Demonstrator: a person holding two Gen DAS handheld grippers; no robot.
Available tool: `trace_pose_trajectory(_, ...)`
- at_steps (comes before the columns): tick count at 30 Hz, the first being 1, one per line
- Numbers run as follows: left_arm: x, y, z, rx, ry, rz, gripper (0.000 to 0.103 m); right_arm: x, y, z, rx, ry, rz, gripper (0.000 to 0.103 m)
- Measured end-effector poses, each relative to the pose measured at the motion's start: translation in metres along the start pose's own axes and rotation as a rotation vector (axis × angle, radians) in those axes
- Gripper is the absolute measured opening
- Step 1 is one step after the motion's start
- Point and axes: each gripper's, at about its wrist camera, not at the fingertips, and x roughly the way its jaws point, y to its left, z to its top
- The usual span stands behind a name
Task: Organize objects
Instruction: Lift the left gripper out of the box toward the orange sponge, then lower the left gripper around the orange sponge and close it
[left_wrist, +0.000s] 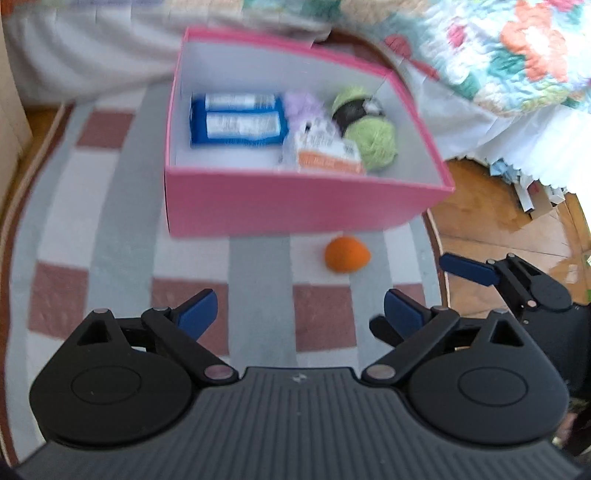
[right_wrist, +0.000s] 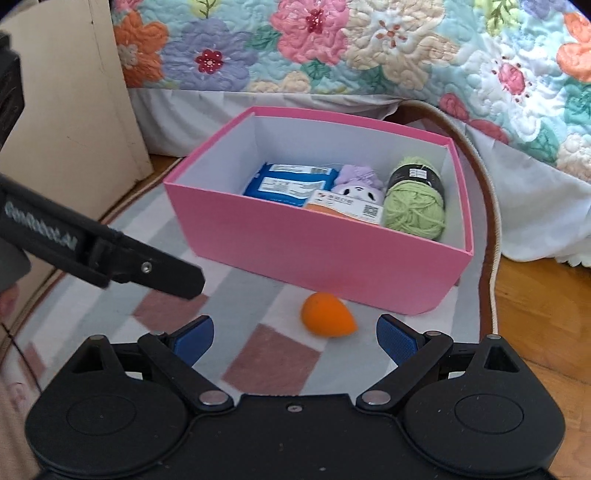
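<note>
Left hand-held gripper (left_wrist: 299, 310): we see jaws spread, nothing between.
Right hand-held gripper (right_wrist: 295, 338): likewise spread, empty.
Orange sponge (right_wrist: 327, 314): on rug, beside box.
Pink box (right_wrist: 295, 243): we see blue wipes pack (right_wrist: 284, 182), plush toy (right_wrist: 358, 184), green yarn (right_wrist: 415, 206).

matt pink cardboard box (right_wrist: 303, 251), fuzzy green yarn (right_wrist: 415, 210), quilted cloth bedspread (right_wrist: 332, 44)

Left gripper (left_wrist: 299, 314) and right gripper (right_wrist: 294, 338): jaws wide, seemingly empty.

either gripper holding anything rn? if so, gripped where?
Nothing held. Left gripper and right gripper both stand open and empty; the orange sponge lies on the rug, untouched, outside the pink box.
</note>
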Motion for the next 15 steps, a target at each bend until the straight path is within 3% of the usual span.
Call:
trace_pose_trajectory(4,0.012,0.000,-0.003,0.024,-0.009,0.027,0.098,0.014,-0.001,-0.013,-0.021,-0.023,-0.008,0.097)
trace_pose_trajectory(15,0.039,0.002,-0.007,0.109,-0.084,-0.060,0.097,0.050,-0.002,-0.036,-0.029,-0.077,-0.031,0.097)
